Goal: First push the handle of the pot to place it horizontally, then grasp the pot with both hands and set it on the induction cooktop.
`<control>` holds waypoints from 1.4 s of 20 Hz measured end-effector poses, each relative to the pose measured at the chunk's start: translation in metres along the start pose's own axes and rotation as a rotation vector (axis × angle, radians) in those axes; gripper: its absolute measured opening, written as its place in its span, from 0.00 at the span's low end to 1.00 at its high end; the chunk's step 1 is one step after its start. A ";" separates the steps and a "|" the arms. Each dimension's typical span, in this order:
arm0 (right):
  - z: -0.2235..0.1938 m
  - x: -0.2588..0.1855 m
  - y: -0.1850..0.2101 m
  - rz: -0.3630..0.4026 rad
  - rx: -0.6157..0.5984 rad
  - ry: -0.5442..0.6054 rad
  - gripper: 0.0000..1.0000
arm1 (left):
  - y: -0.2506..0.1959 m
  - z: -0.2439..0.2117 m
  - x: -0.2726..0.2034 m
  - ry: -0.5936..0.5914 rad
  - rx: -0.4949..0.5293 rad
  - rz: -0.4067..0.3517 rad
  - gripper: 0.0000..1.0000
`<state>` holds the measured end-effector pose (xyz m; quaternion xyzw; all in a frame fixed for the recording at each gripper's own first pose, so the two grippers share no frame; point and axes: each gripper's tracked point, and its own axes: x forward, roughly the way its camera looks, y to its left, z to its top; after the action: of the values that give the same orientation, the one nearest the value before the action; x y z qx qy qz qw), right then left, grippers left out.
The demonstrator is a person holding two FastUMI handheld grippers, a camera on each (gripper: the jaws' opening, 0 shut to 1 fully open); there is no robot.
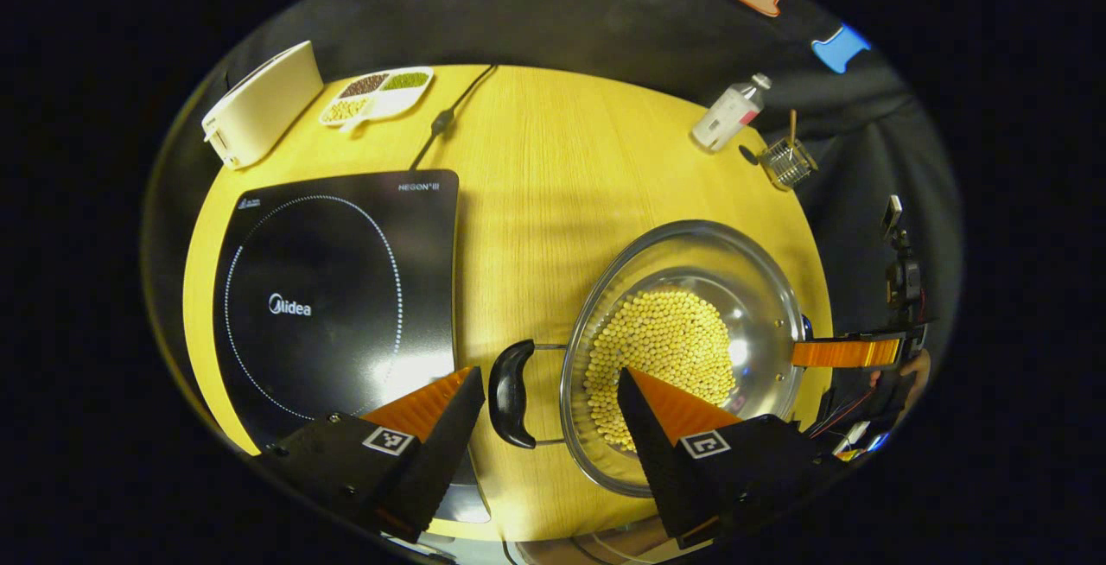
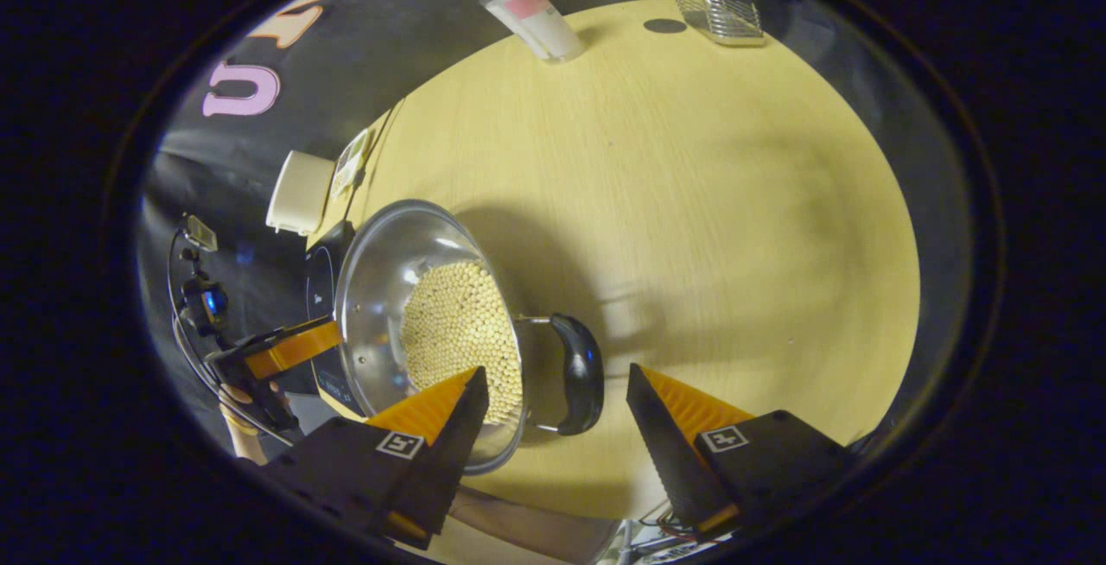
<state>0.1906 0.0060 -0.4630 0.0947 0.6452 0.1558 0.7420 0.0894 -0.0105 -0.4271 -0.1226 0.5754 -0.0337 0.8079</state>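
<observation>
Grasp step: both grippers, left gripper [image 1: 550,392] and right gripper [image 2: 557,388], open around the pot [image 1: 687,349] handles, not yet closed. Next: close both, lift toward cooktop [image 1: 337,288] near table's left edge.

1. The cooktop [image 2: 321,288] mostly hides behind the pot [image 2: 380,288] in the right gripper view.
2. The left gripper's near finger [image 1: 683,414] covers some beans [image 1: 665,336].
3. The food in the far tray [image 1: 378,96] is too small to tell.
</observation>
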 end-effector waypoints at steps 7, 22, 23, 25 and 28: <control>-0.001 0.024 0.007 0.082 0.005 0.078 0.89 | 0.004 -0.006 0.025 0.101 -0.028 -0.009 0.95; -0.007 0.042 0.010 0.110 0.065 0.139 0.48 | 0.009 -0.028 0.032 0.203 -0.082 0.013 0.60; -0.008 0.042 0.010 0.107 0.069 0.138 0.53 | 0.006 -0.030 0.030 0.204 -0.080 0.011 0.60; -0.007 0.045 0.010 0.108 0.084 0.141 0.54 | -0.001 -0.031 0.023 0.205 -0.070 0.007 0.59; -0.013 0.048 0.011 0.112 0.100 0.145 0.49 | -0.007 -0.038 0.011 0.208 -0.057 0.003 0.59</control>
<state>0.1818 0.0329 -0.5060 0.1560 0.6979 0.1708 0.6778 0.0584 -0.0254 -0.4474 -0.1407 0.6570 -0.0287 0.7401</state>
